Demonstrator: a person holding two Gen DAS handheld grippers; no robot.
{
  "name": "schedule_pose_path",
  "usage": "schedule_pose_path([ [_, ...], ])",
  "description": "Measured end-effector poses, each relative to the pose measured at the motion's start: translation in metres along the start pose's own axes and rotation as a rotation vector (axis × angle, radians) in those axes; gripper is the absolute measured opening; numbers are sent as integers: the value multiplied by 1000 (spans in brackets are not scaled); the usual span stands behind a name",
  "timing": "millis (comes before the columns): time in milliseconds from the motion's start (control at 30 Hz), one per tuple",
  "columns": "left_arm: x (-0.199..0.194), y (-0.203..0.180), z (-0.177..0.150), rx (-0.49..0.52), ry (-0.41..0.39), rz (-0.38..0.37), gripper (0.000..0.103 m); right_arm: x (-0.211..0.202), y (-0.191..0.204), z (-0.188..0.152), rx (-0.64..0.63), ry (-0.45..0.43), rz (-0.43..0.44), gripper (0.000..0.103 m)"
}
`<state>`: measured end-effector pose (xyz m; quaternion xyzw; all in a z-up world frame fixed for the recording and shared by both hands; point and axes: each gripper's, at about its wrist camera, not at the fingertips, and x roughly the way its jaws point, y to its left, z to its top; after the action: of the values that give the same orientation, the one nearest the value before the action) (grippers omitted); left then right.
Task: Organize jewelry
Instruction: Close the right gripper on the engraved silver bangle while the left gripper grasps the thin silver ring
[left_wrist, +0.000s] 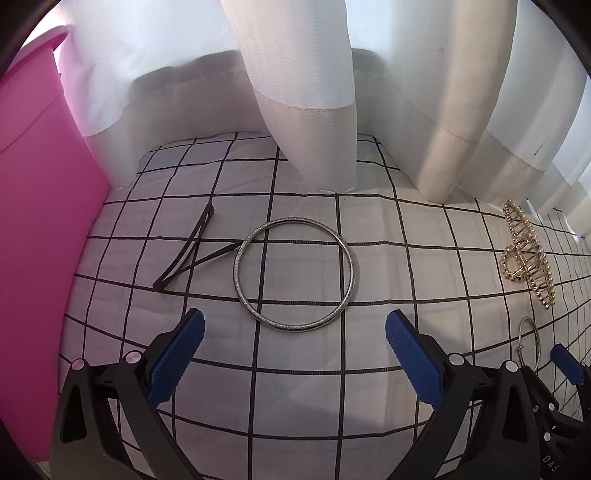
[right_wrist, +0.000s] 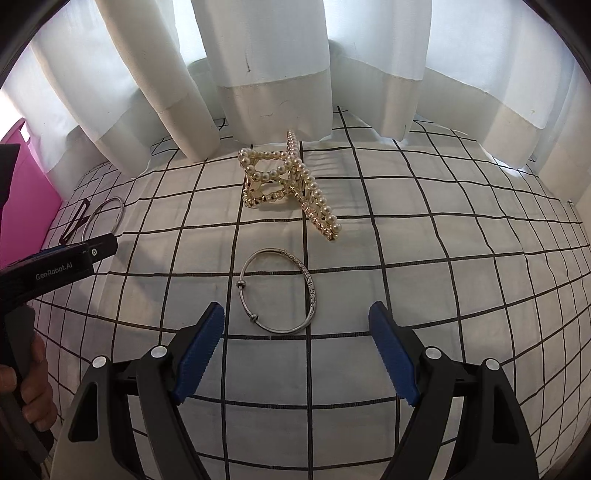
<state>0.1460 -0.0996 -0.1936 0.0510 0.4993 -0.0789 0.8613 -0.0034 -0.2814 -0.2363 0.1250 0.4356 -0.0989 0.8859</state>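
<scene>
Now | left gripper (left_wrist: 294, 345) jaws wide, empty | right gripper (right_wrist: 296, 338) jaws wide, empty, behind bangle (right_wrist: 277, 291)

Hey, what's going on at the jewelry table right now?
Left gripper open, short of plain bangle. Right gripper open, short of beaded bangle. Pearl hair claw beyond; nothing blocking.

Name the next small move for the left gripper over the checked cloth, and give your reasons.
Probably ease the left gripper forward and down so its open fingers straddle the near rim of the plain silver bangle. The bangle lies flat on the checked cloth just ahead, ungrasped, and the pink bin stands to the left.
</scene>
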Motion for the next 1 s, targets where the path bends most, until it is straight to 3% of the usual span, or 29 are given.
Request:
schedule_pose_path([
  [400,14,2,9,-33,-18,5,97,5,10,1,-60,-20,-45,77],
  [867,22,-2,18,-57,-73,25,97,14,16,3,-77,-59,-45,86],
  [1000,19,-5,13,-45,-75,14,90,14,17,2,-83,-65,-38,86],
])
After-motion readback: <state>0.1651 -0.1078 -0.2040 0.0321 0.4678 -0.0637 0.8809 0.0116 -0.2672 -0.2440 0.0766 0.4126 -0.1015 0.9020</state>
